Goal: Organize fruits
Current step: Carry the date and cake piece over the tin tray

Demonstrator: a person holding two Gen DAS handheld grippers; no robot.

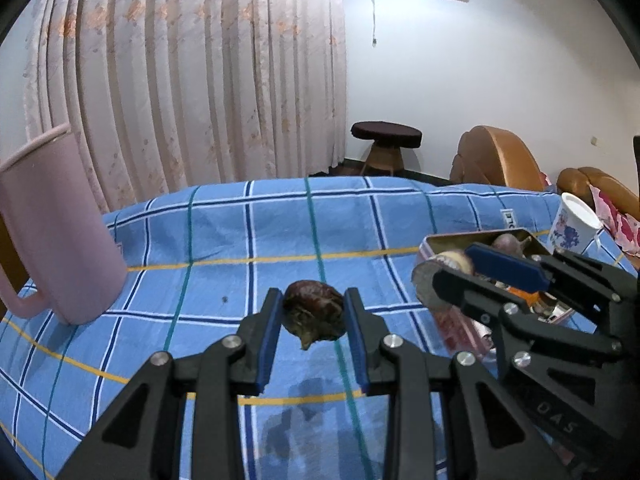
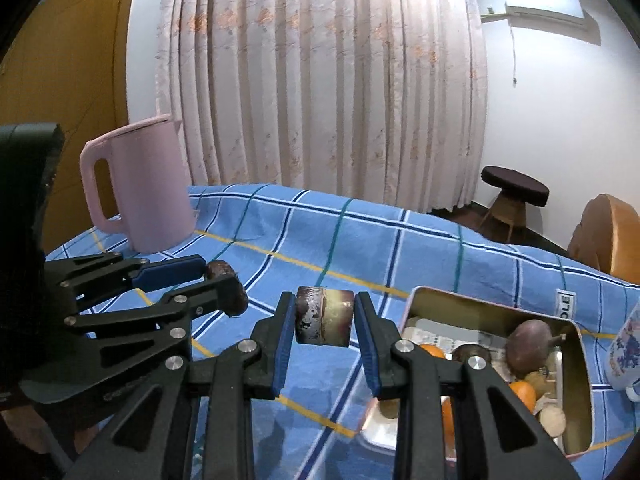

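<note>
Currently mid-transfer: left gripper (image 1: 313,316) clenched on a dark wrinkled fruit (image 1: 314,312), held above the blue checked cloth (image 1: 240,232). Right gripper (image 2: 325,320) clamped on a short cut fruit piece (image 2: 324,316), also airborne, just left of the tin (image 2: 496,312). Tin already holding oranges, a purple fruit and others. Probably carry-to-tin step. Next: swing right piece over the tin rim, lower, release; then bring left fruit across. Pink jug (image 2: 140,196) well clear.
</note>
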